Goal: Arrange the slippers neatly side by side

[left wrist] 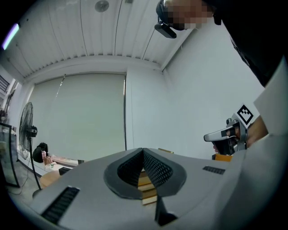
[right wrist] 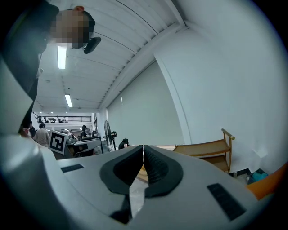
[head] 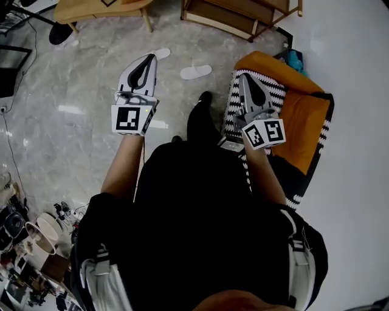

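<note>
Two white slippers lie apart on the grey marble floor in the head view, one (head: 196,71) ahead of my feet and the other (head: 161,53) a little farther and to its left. My left gripper (head: 149,59) is held level above the floor, its tip just short of the farther slipper in the picture, jaws shut and empty (left wrist: 143,150). Over a patterned cushion, my right gripper (head: 245,77) is held level too, shut with nothing in it (right wrist: 143,147). Neither gripper view shows the slippers.
An orange seat cushion (head: 304,115) with a black-and-white zigzag cover lies on the floor at the right. A wooden shelf (head: 243,15) stands at the back, a wooden table (head: 103,9) at the back left. Clutter (head: 30,237) fills the near left corner.
</note>
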{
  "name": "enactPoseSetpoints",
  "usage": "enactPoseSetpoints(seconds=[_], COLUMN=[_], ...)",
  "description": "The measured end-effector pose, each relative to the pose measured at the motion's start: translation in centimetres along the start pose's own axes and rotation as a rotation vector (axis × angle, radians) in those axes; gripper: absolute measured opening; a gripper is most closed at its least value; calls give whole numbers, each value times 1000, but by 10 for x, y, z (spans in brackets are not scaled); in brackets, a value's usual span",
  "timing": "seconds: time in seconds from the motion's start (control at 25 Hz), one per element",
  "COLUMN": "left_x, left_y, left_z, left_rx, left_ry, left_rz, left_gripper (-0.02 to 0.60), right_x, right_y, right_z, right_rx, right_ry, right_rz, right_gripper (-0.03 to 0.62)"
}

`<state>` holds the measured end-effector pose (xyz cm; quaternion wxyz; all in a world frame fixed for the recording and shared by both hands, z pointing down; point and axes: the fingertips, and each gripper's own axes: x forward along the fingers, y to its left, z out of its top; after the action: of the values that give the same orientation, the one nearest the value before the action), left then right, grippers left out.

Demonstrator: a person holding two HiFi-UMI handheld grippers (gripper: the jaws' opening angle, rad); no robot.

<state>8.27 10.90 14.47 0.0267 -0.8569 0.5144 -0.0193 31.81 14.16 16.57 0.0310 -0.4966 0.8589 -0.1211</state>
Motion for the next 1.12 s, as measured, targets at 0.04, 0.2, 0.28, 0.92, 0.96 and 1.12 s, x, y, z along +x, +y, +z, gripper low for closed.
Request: enactPoseSetpoints(seconds=[0.04,0.2,0.28,0.92,0.96,1.12], left_x=[14,78,108,209,211,215], left_y=[5,18,28,99,101,107], left_z=[-1,-4,-11,-135,-153,-240], left_rx=[-7,22,40,-25,-39,-79], left_ry=[8,47,67,212,219,235], left_rz=[12,31,48,46,25,-73], left_gripper=[14,14,14,14,14,14], right_x=[10,57,84,247,254,270], right_y=[-13,-68,-88,-149,-151,-164], right_z=[2,12,15,-90,-105,-190], right_rx=[4,22,22,20,20,14], right_ry=[2,22,34,175,185,265], right_rz=[4,37,71,258,248,206], right_gripper=[31,31,31,31,31,32])
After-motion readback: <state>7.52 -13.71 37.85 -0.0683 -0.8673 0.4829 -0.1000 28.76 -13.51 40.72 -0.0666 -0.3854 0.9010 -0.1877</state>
